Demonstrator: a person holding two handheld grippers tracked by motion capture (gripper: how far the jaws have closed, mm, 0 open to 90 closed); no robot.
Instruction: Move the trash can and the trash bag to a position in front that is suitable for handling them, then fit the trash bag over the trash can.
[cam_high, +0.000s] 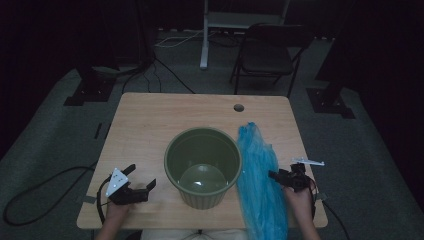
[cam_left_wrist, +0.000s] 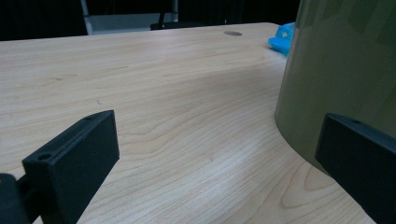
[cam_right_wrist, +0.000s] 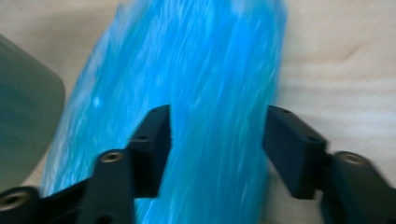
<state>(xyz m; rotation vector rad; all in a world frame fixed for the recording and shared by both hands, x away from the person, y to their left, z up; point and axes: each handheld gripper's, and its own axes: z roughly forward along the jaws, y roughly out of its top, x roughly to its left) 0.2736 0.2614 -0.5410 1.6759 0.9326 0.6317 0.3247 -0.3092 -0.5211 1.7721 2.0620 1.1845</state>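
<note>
While the blue plastic bag (cam_high: 260, 180) lies stretched along the bench (cam_high: 150, 130) just to the right of the green bin (cam_high: 203, 167), we read the step in hand as reaching for the bag so that it can be fitted into the bin. Our right hand-held gripper (cam_high: 274, 175) points at the bag's right edge; in the right gripper view its jaws stand apart above the blue film (cam_right_wrist: 205, 93), with nothing pinched between them. Our left hand-held gripper (cam_high: 142, 177) rests low on the bench to the left of the bin, jaws wide and empty. The next move, as we judge it, calls for lowering the right jaws onto a fold of the film and closing on it firmly enough that the thin, slippery plastic does not slide out; the left could then steady the bin or take the bag's other edge. The high view gives us the whole layout: the bin is empty, its floor bare, and the bag's near end hangs over the bench's front edge. The left gripper view adds how close the bin's wall (cam_left_wrist: 341, 70) stands to the right-hand jaw, and a corner of the bag (cam_left_wrist: 281, 39) beyond it. The right gripper view is blurred, yet it shows the film's streaked surface and a sliver of the bin (cam_right_wrist: 23, 116) at its left.
</note>
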